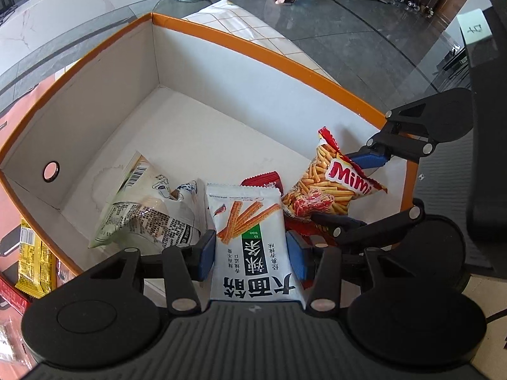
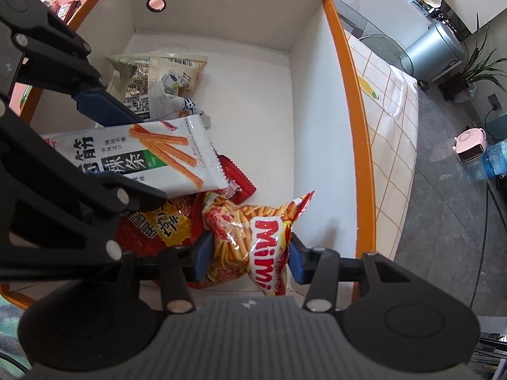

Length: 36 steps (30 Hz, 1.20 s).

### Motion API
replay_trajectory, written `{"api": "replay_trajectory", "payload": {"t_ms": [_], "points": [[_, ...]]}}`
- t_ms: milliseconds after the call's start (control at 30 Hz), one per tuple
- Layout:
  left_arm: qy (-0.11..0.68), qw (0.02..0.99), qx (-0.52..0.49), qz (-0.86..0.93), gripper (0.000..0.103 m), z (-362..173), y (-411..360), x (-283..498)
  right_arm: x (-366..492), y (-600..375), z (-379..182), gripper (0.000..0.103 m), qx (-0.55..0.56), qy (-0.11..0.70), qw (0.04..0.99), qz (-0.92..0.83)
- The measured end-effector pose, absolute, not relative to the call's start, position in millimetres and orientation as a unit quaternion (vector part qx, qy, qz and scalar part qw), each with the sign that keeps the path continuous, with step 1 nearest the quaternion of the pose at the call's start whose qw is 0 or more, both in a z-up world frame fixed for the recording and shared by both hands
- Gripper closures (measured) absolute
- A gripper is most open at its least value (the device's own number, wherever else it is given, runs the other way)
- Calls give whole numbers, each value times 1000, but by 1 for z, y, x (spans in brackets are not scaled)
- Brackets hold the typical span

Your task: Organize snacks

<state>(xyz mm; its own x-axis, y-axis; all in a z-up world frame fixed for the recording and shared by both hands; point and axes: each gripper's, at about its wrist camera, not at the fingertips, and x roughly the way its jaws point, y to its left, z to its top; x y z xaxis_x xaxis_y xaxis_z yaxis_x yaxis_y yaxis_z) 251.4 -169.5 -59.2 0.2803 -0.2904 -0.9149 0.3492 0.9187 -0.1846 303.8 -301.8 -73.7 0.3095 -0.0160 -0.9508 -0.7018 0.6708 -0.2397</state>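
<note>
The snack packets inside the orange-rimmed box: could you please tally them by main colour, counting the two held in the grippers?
White with green label: 1, white packet
Orange-yellow: 1, Mimi bag
Red: 2, red packet and small red packet
Pale green-white: 1, crumpled packet
Total: 5

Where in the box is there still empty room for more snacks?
The box floor is bare along its far walls, beyond the pale green bag. It is crowded near the grippers: the white spicy-strip packet, Mimi bag and red packets.
</note>
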Motion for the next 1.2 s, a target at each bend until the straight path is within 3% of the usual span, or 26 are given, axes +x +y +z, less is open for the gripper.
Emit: {"api": "replay_trajectory", "payload": {"t_ms": [200,433,1200], "points": [[570,797,30,-197,47,-59,-172,255,299,-302,-70,51,-340,540,735,228],[561,804,23,-194,35,-47,-171,254,298,-306,-60,41,-331,542,742,214],[488,855,31,-175,35,30,-133,192,253,-289,11,35,-230,565,766,202]]}}
